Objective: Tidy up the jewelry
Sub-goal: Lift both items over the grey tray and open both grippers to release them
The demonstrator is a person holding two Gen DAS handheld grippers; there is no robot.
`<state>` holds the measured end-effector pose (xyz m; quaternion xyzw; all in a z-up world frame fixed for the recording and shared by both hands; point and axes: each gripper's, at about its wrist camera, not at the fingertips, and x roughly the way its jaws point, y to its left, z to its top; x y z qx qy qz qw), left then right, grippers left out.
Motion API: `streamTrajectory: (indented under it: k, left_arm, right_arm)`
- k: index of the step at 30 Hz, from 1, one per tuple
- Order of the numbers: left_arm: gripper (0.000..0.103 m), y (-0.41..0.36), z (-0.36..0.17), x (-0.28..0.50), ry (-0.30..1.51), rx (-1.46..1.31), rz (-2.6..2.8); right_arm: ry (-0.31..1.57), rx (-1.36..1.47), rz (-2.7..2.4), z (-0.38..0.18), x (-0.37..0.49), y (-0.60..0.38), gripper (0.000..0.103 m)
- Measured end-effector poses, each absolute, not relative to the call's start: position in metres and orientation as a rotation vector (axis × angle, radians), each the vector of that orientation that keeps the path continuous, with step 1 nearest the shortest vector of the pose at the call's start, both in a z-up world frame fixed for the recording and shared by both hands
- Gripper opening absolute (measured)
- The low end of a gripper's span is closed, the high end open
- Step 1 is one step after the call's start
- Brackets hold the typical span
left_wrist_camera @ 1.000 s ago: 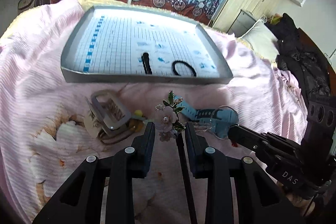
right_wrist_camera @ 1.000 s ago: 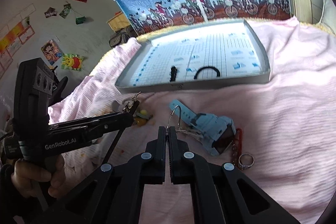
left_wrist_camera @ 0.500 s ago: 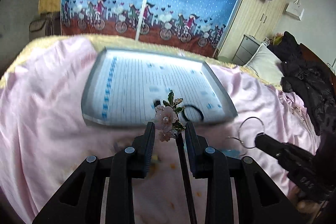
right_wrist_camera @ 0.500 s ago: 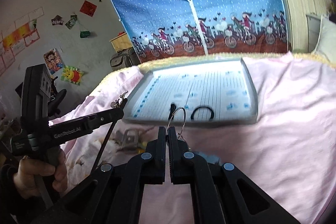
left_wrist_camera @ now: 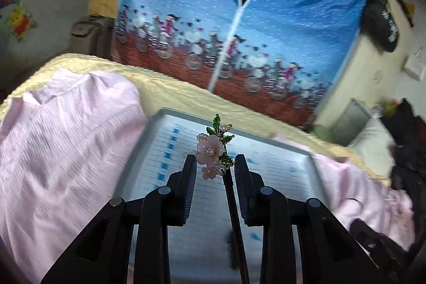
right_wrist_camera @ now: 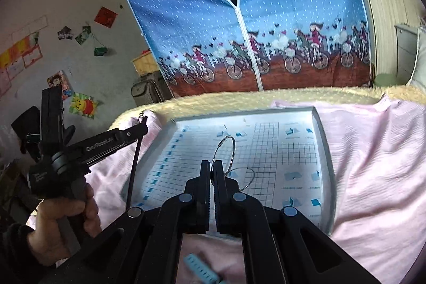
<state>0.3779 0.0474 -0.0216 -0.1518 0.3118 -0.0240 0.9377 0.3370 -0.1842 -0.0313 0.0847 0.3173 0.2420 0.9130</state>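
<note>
Here the left hand-held gripper [left_wrist_camera: 215,164] clamps a flower hairpin [left_wrist_camera: 211,151], its dark stick running back between the fingers, above the near left part of the grey tray [right_wrist_camera: 323,151] on the pink bedsheet [right_wrist_camera: 372,164]. Seen from the right wrist, that tool's arm reads "GenRobot.AI", held in a hand [right_wrist_camera: 64,220]. The right hand-held gripper [right_wrist_camera: 212,167], fingers nearly together, pinches silver hoop earrings [right_wrist_camera: 227,151] over the tray's printed grid. The print's small captions are too blurred to read.
</note>
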Motion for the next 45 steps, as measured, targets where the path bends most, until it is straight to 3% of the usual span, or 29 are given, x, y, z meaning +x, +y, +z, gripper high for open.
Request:
streamTrajectory:
  k: [10, 24, 25, 28, 33, 35, 37, 39, 45]
  left_arm:
    - [0.025, 0.037, -0.075, 0.405, 0.799, -0.262, -0.042]
    - [0.026, 0.017, -0.093, 0.415, 0.889, -0.206, -0.058]
    - [0.028, 0.017, -0.091, 0.415, 0.885, -0.212, -0.063]
    - [0.048, 0.017, -0.078, 0.408, 0.844, -0.216, -0.06]
    - [0.066, 0.017, -0.049, 0.389, 0.766, -0.2, -0.077]
    - [0.087, 0.015, -0.039, 0.377, 0.734, -0.177, -0.079]
    - [0.096, 0.015, -0.028, 0.36, 0.674, -0.157, -0.089]
    - [0.098, 0.016, -0.017, 0.341, 0.627, -0.132, -0.101]
    - [0.099, 0.016, 0.01, 0.299, 0.559, -0.103, -0.133]
  right_arm:
    - [0.792, 0.181, 0.442, -0.079, 0.358, -0.197, 0.003]
    - [0.836, 0.181, 0.412, -0.083, 0.361, -0.203, 0.004]
    - [0.834, 0.183, 0.408, -0.081, 0.36, -0.205, 0.004]
    - [0.823, 0.196, 0.399, -0.075, 0.359, -0.209, 0.007]
    - [0.79, 0.202, 0.383, -0.06, 0.35, -0.217, 0.025]
    - [0.761, 0.197, 0.375, -0.051, 0.344, -0.22, 0.036]
    - [0.713, 0.194, 0.373, -0.041, 0.334, -0.223, 0.049]
    - [0.648, 0.199, 0.381, -0.028, 0.32, -0.226, 0.064]
    - [0.507, 0.174, 0.397, 0.004, 0.283, -0.227, 0.088]
